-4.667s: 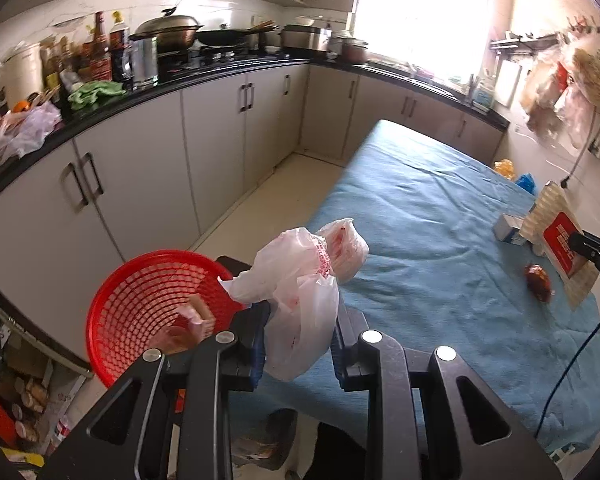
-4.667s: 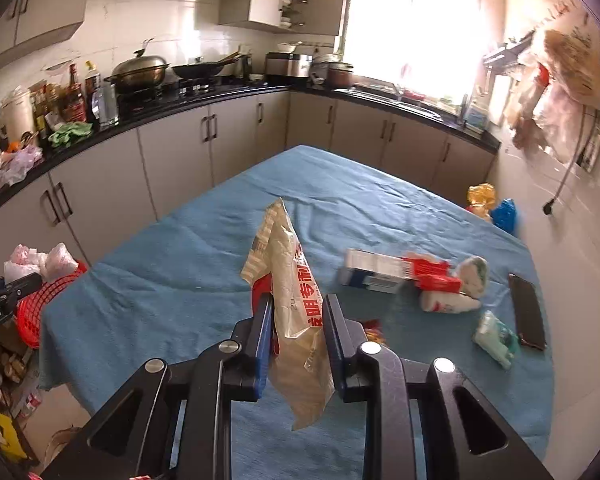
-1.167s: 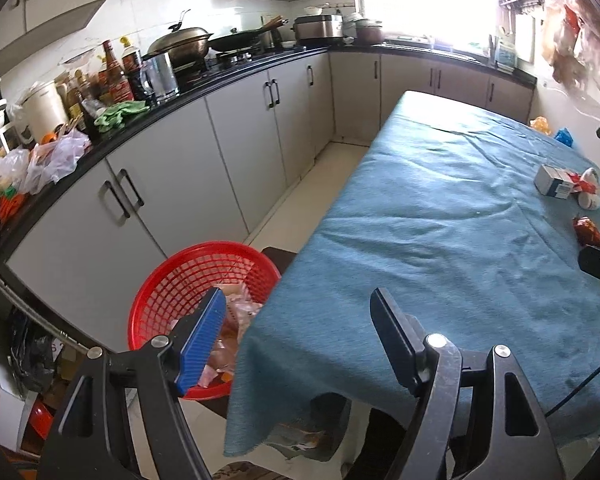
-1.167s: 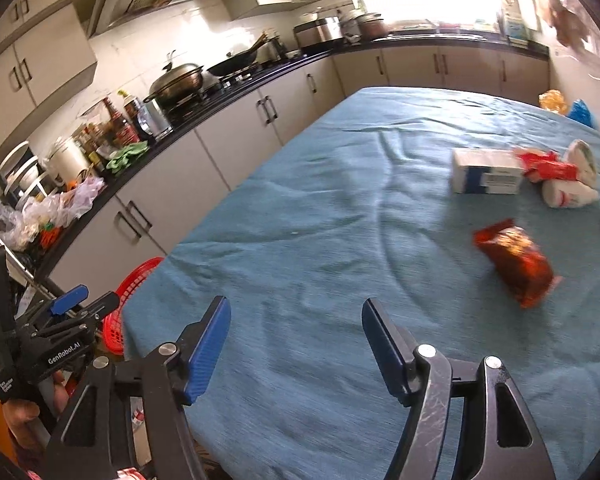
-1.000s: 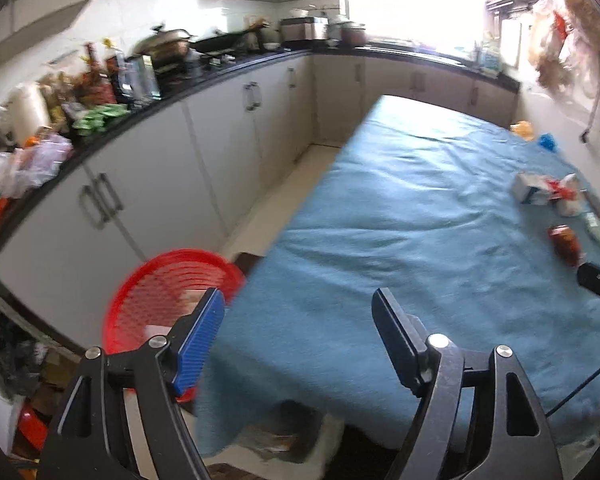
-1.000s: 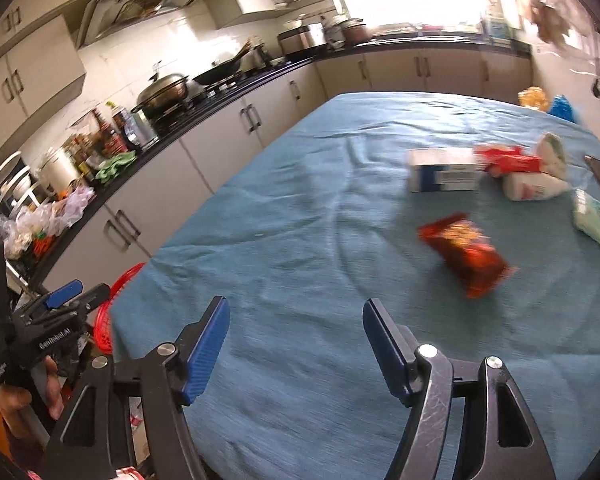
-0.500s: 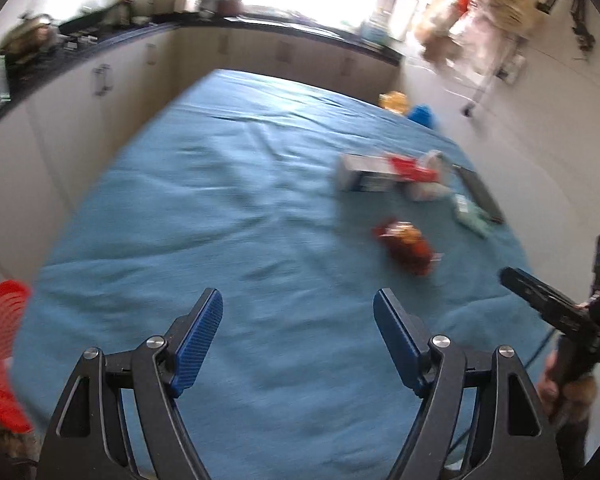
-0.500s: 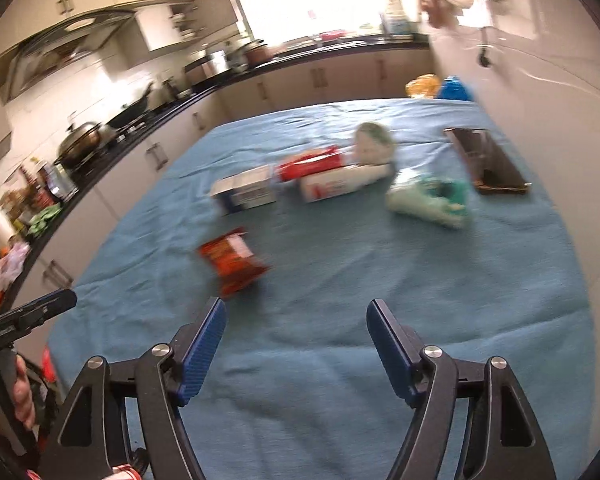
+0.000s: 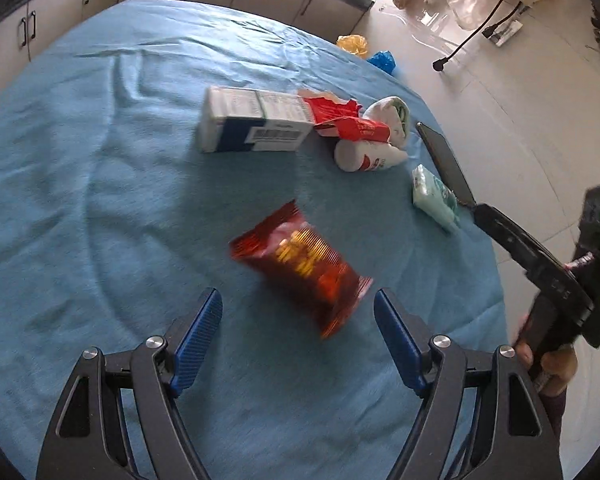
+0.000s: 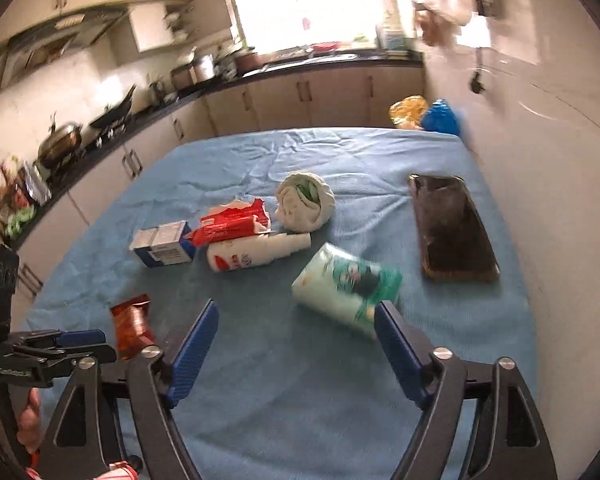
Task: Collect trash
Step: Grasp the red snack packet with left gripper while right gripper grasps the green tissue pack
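Note:
My left gripper [image 9: 298, 340] is open and empty, just above the blue-covered table [image 9: 80, 200], with a red snack bag [image 9: 300, 268] lying between and just ahead of its jaws. My right gripper [image 10: 296, 350] is open and empty, close behind a green-and-white tissue pack [image 10: 348, 286]. Further back lie a white-and-blue carton [image 9: 252, 126], a torn red wrapper [image 9: 344, 120], a white tube [image 9: 370, 156] and a crumpled white wad [image 9: 394, 114]. The snack bag also shows in the right wrist view [image 10: 132, 326], beside the left gripper [image 10: 76, 346].
A dark phone [image 10: 452, 228] lies near the table's right edge by the wall. Yellow [image 10: 408, 110] and blue bags [image 10: 440, 118] sit at the far corner. Cabinets and a worktop [image 10: 148, 120] with pots run along the left and far sides.
Both grippers dropped the bags they held 4.7 s ago and opened. The left swung from the red basket to the table and closed in on the snack bag. The right moved toward the tissue pack.

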